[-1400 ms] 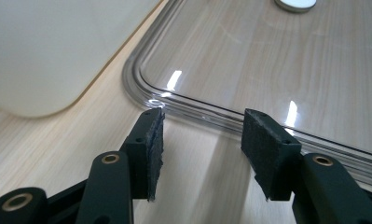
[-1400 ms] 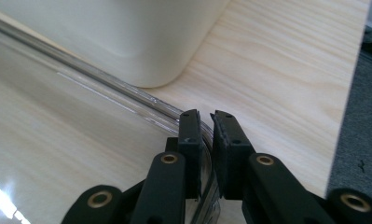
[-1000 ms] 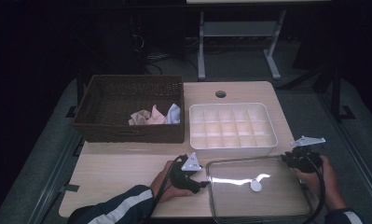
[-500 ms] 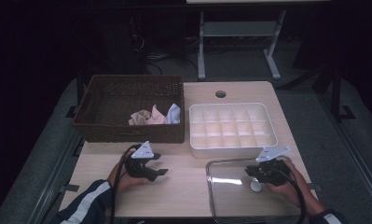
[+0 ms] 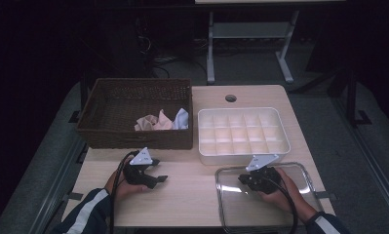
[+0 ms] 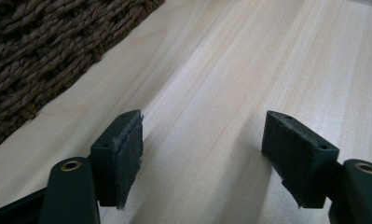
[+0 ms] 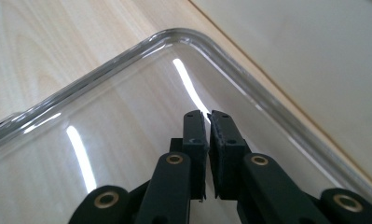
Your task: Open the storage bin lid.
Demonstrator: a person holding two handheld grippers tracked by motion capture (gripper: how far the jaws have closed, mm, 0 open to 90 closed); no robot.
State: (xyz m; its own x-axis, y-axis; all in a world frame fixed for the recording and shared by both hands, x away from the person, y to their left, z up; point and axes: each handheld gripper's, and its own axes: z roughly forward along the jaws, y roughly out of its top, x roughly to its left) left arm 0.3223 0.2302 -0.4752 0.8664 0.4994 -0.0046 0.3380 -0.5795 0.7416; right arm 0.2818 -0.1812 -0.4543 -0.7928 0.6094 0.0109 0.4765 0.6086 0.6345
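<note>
From where I stand, the clear lid (image 5: 299, 195) lies flat on the surface (image 5: 192, 195) at the near right, its long axis running left to right, with the white divided tray (image 5: 243, 132) just beyond it at 12 o'clock. The right hand-held gripper (image 5: 244, 178) sits directly over the lid's left half, pointing toward 9 o'clock; its jaws have just been closing and are now pressed together with nothing between them that I can make out. In the right gripper view the pads (image 7: 195, 135) meet above the glassy sheet, whose rounded corner curves past at 12 o'clock.

The left hand-held gripper (image 5: 158, 171) is well apart from the lid, at its 9 o'clock, jaws just been opening and now spread over bare wood, pointing back toward it. The wicker basket (image 5: 133, 141) is just beyond at 12 o'clock.

The right hand is plainly the nearer one; I'd judge any lift of the lid falls to it.
</note>
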